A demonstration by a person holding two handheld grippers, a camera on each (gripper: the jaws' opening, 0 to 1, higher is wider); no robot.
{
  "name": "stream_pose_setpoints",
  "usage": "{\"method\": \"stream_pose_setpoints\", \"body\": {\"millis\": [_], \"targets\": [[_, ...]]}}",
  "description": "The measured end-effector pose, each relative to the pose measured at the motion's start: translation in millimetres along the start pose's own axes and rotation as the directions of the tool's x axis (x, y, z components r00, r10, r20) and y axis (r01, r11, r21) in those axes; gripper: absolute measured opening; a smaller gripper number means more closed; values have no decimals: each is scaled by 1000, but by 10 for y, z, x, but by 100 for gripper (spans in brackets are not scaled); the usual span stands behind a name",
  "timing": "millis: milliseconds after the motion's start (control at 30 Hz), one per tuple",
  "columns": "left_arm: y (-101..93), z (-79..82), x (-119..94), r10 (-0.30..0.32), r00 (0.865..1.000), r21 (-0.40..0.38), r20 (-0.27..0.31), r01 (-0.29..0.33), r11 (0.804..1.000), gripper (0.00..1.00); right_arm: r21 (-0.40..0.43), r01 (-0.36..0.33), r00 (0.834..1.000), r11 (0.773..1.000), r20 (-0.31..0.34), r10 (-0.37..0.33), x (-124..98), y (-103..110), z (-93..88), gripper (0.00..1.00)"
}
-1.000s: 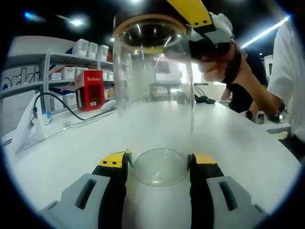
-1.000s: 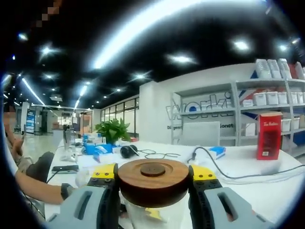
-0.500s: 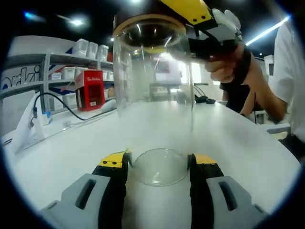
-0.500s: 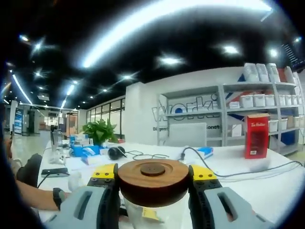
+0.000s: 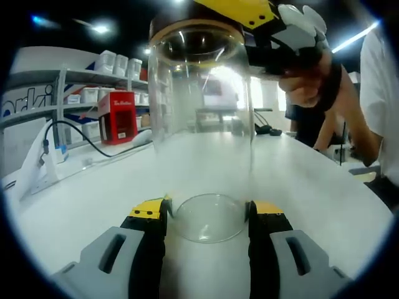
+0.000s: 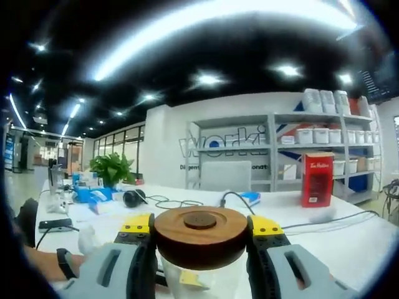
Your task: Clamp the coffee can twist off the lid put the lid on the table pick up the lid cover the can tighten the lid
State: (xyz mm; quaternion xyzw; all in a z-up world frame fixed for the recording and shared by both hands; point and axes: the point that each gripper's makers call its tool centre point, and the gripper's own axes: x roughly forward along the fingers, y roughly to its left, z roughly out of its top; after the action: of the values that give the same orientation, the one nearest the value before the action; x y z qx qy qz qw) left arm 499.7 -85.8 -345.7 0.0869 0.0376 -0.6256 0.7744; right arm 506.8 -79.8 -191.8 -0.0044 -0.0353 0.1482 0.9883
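The left hand-held gripper (image 5: pixel 207 215) is clamping the base of the clear glass coffee can (image 5: pixel 201 131) standing on the white worktop (image 5: pixel 312 187), while the right hand-held gripper (image 6: pixel 201 229) is gripping the round wooden lid (image 6: pixel 201 237) on top. Twisting well likely means holding the base firm and turning level. The left gripper view is showing the can's whole height; the right gripper view is showing the lid's top face.

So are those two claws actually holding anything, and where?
Yes. The left gripper clamps the clear glass can at its base on the table. The right gripper grips the wooden lid by its sides, on the can's top.
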Motion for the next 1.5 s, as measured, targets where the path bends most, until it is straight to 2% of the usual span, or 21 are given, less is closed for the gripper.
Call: {"method": "stream_pose_setpoints", "body": {"millis": [267, 500, 733, 767, 1000, 1333, 1500], "targets": [[3, -1, 0, 1, 1000, 0, 0, -1, 1000, 43, -6, 48, 999, 999, -2, -48, 2, -13, -2, 53], [2, -2, -1, 0, 1000, -2, -1, 0, 1000, 43, -19, 118, 993, 993, 2, -118, -5, -22, -4, 53], [-5, -1, -2, -1, 1000, -2, -1, 1, 1000, 43, -61, 201, 980, 978, -6, -201, -4, -35, -8, 53], [-4, -1, -2, 0, 1000, -2, -1, 0, 1000, 43, -86, 214, 977, 973, -2, -215, -5, -44, 0, 53], [3, -4, -1, 4, 1000, -4, -3, -4, 1000, 43, -100, 292, 956, 951, 11, -293, -16, -45, -18, 53], [31, -8, 1, 3, 1000, -4, -3, -3, 1000, 43, -109, 355, 934, 928, -8, -358, -29, -62, -30, 53], [34, -9, 4, 3, 1000, -4, -2, -3, 1000, 43, -122, 365, 929, 923, -14, -369, -37, -70, -36, 54]]}}
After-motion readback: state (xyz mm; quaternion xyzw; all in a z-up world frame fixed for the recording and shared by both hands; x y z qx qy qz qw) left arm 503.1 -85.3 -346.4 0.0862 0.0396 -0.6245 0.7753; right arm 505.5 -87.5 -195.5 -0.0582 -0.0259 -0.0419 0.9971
